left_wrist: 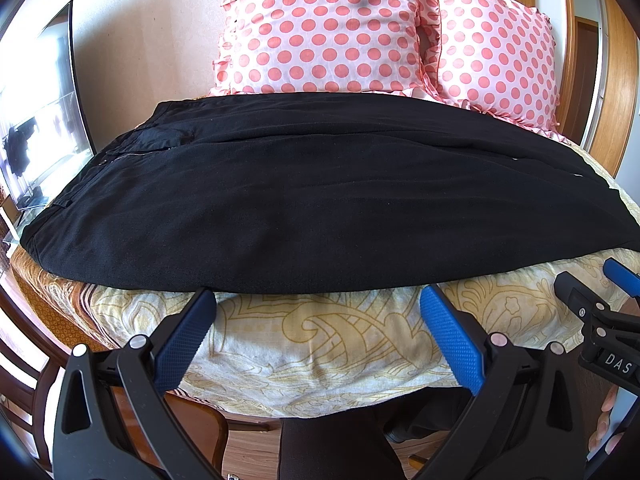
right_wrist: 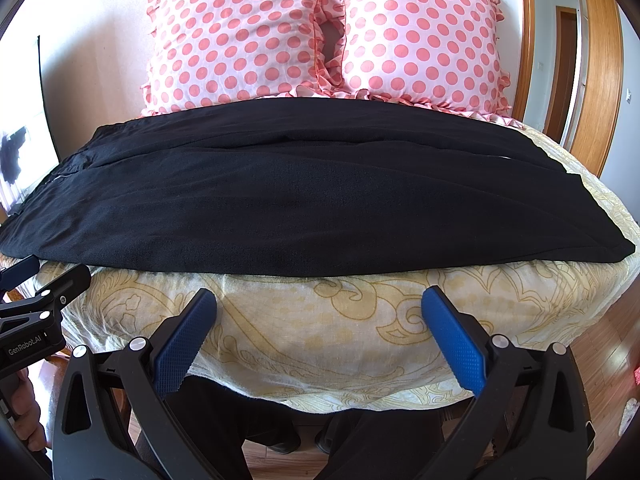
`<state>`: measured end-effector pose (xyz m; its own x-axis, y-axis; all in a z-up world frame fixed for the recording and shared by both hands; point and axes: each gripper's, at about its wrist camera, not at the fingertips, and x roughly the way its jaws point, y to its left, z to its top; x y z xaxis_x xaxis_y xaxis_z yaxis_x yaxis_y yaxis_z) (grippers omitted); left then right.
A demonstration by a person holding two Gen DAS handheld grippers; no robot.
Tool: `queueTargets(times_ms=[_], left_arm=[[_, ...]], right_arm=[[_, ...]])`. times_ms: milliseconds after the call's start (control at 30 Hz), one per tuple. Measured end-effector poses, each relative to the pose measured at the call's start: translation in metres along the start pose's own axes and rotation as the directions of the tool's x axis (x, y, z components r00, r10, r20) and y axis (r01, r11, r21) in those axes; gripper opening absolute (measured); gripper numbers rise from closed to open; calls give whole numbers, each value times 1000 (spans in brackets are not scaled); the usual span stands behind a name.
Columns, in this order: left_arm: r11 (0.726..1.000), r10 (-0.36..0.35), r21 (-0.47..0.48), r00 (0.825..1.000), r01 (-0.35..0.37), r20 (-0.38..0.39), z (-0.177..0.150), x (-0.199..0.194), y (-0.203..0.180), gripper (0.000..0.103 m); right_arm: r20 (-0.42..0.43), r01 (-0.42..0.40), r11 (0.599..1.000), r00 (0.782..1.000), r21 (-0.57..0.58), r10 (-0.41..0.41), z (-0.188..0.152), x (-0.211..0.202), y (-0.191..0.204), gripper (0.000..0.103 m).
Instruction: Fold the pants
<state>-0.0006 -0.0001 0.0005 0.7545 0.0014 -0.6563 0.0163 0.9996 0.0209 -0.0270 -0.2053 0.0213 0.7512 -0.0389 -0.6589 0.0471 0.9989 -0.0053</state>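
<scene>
In the left wrist view, the left gripper (left_wrist: 318,320) hangs with its two blue pads spread wide and nothing between them, just short of the near edge of one pair of black pants (left_wrist: 320,200), which lies flat, waistband to the left, across a bedspread (left_wrist: 320,340) with a yellow pattern. Two pink polka-dot pillows (left_wrist: 328,28) stand behind it, against a pale wall. The right gripper (left_wrist: 592,284) shows at the right edge; its spread cannot be told there. In the right wrist view, the right gripper (right_wrist: 319,320) is likewise wide and empty before the pants (right_wrist: 320,200); both pillows (right_wrist: 236,36) and a wooden door frame (right_wrist: 600,80) appear beyond.
</scene>
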Motion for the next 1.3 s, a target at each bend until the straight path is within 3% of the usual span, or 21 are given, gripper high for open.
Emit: queueTargets(times_ms=[600, 800, 900, 967, 1067, 1200, 1300], left_arm=[[1000, 0, -3, 1000, 0, -17, 5, 2, -1, 101], [999, -46, -1, 999, 46, -3, 8, -5, 4, 101], [999, -52, 8, 996, 52, 66, 18, -24, 7, 101], [999, -36, 9, 993, 35, 110, 31, -31, 10, 101], [999, -39, -25, 984, 44, 173, 59, -25, 17, 101], [996, -58, -53, 971, 73, 234, 84, -8, 20, 101], [996, -59, -50, 983, 69, 176, 101, 16, 15, 101]], right_arm=[[10, -6, 1000, 1000, -4, 6, -3, -2, -1, 102], [2, -104, 994, 995, -43, 104, 8, -4, -14, 102], [59, -102, 994, 993, -28, 103, 28, -15, -34, 102], [130, -51, 999, 990, -11, 52, 59, -23, -58, 102], [166, 26, 998, 985, 51, -34, 104, -12, -94, 102], [109, 116, 980, 985, 162, -135, 162, 35, -150, 102], [10, 205, 956, 977, 209, -212, 201, 89, -191, 102]])
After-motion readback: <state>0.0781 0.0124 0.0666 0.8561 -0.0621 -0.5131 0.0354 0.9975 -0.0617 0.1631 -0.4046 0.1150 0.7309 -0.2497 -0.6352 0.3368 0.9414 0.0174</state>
